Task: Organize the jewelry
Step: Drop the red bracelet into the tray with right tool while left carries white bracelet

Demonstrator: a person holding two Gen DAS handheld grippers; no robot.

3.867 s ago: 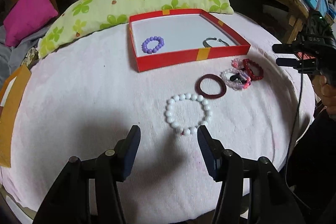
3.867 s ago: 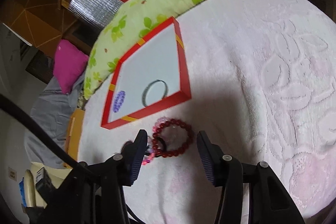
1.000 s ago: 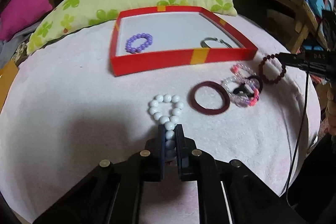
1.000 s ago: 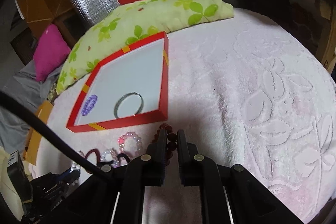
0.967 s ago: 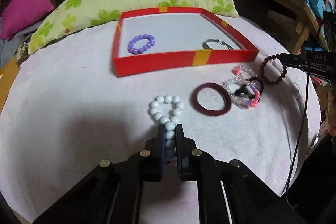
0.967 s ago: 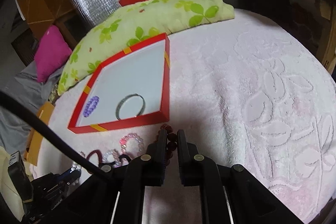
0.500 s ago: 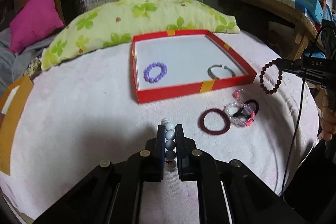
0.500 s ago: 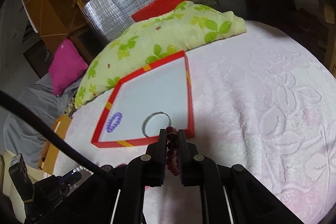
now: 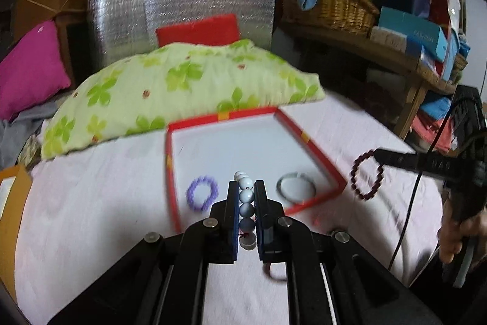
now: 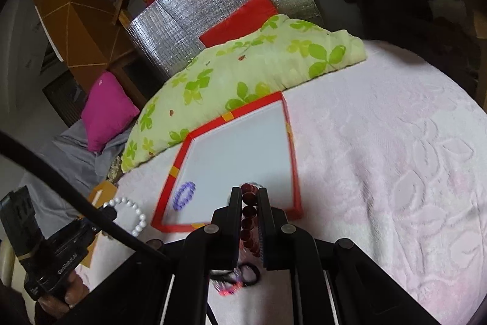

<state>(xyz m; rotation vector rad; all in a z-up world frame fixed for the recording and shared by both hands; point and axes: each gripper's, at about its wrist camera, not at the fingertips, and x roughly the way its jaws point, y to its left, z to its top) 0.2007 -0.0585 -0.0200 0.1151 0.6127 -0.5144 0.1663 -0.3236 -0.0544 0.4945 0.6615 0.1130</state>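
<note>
My left gripper (image 9: pixel 246 188) is shut on the white bead bracelet (image 9: pixel 245 197), held in the air over the near edge of the red tray (image 9: pixel 310 140). The tray holds a purple bead bracelet (image 9: pixel 202 192) and a silver bangle (image 9: pixel 296 186). My right gripper (image 10: pixel 249 194) is shut on the dark red bead bracelet (image 10: pixel 247 221), which hangs to the right of the tray in the left wrist view (image 9: pixel 366 178). The tray (image 10: pixel 290 142), the purple bracelet (image 10: pixel 183 194) and the white bracelet (image 10: pixel 134 213) also show in the right wrist view.
A green flowered pillow (image 9: pixel 170 93) lies behind the tray on the pink cover (image 9: pixel 76 218). A dark hair tie and pink bracelets (image 10: pixel 240 279) lie on the cover under my right gripper. A wicker basket (image 9: pixel 328 5) and boxes stand on a shelf at the right.
Both grippers have lifted their bracelets off the cover and moved toward the red tray. The left gripper now hangs over the tray's near edge.
</note>
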